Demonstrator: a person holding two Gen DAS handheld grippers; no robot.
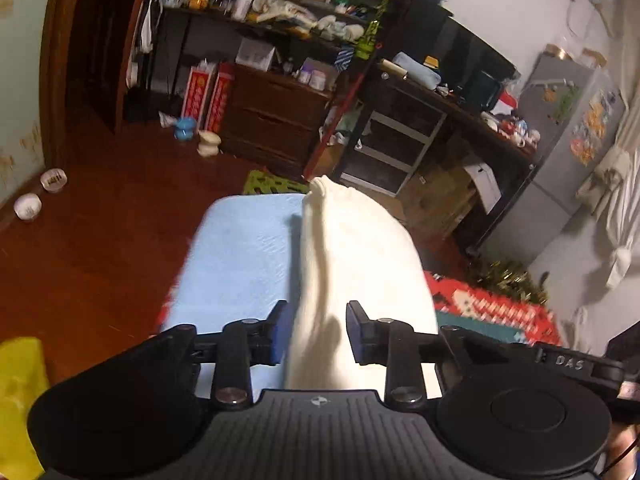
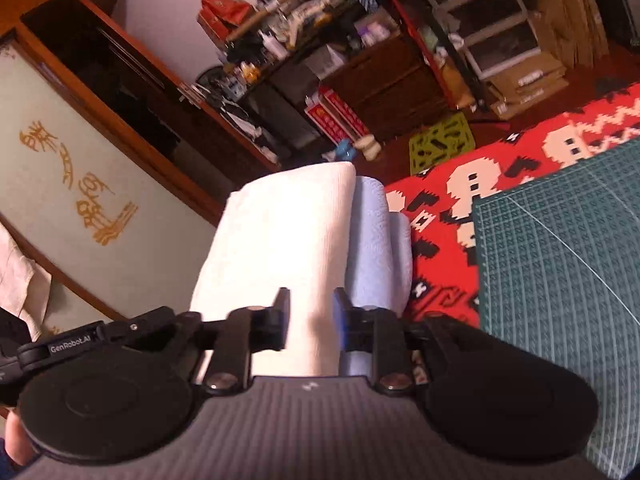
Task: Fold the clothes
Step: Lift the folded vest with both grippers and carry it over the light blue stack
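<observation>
The left gripper (image 1: 316,330) has its two fingers on either side of a fold of white cloth (image 1: 360,264); the blue pads (image 1: 282,332) stand a little apart with the cloth running between them, and it looks as if they pinch it, though the contact itself is hard to see. The right gripper (image 2: 311,322) is the same — its fingers stand close on both sides of the white cloth (image 2: 276,232), narrow gap, cloth filling it.

The white cloth stretches away from both grippers, lifted above the floor. Just beside it, touching it, is a light blue cloth (image 1: 240,256): on the left of the white one in the left wrist view, on the right of it (image 2: 380,240) in the right wrist view.

Below and to the right lies a red patterned rug (image 2: 440,216), and on it a green cutting mat (image 2: 560,272). Far behind are a dark wooden floor (image 1: 100,248), a brown chest of drawers (image 1: 272,120) and crowded shelves (image 1: 280,4). A yellow thing (image 1: 20,400) shows at the near left edge — I cannot tell what it is.
</observation>
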